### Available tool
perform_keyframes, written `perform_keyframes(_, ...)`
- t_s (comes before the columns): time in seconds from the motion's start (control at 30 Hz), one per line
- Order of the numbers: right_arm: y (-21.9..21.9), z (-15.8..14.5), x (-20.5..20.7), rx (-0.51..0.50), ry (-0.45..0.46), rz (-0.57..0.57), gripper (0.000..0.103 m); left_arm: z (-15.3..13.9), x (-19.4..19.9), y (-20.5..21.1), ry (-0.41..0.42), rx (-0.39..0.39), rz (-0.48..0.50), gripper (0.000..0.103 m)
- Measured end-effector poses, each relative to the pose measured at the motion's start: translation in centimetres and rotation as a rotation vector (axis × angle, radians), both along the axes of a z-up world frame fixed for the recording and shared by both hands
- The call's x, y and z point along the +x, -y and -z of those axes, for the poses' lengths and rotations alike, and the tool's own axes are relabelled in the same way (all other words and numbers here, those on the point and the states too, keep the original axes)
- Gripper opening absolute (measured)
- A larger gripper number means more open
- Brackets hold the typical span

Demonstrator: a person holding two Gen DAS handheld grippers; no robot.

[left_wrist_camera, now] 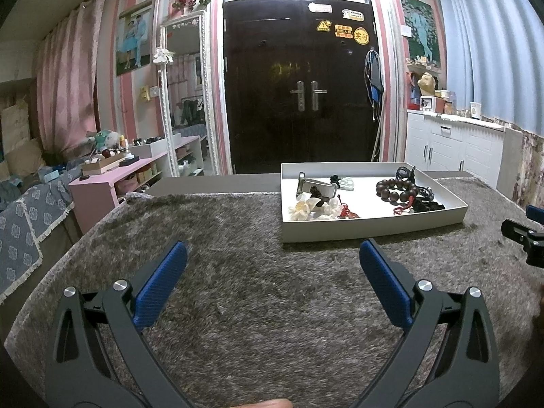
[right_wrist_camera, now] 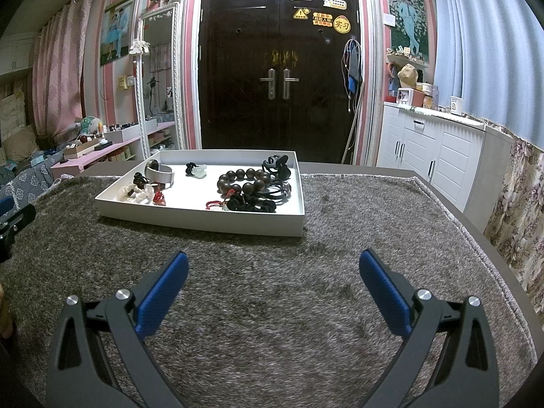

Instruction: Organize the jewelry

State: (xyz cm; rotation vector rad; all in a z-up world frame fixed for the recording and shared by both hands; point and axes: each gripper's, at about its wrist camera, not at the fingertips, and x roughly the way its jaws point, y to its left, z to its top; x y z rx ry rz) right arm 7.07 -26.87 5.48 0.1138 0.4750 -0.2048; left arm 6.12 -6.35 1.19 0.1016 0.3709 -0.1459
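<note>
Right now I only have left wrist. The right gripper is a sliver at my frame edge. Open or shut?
Observer: The right gripper is open, with nothing between its fingers and only rug below.
Operator: Dark clump near the beads?
Observer: Black hair ties, piled in front of the bead bracelet, near the tray's front wall.
Operator: Anything right of the tray?
Observer: Nothing on the rug there, out to its trimmed edge.
</note>
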Motion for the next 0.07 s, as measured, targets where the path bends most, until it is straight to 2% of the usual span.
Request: perform_keyframes(0.07, 0.0, 0.0, 0.0, 0.0, 0.0, 0.0, 0.1, -0.02, -0.05, 0.06, 0.0, 0.003, -0.001, 0.1)
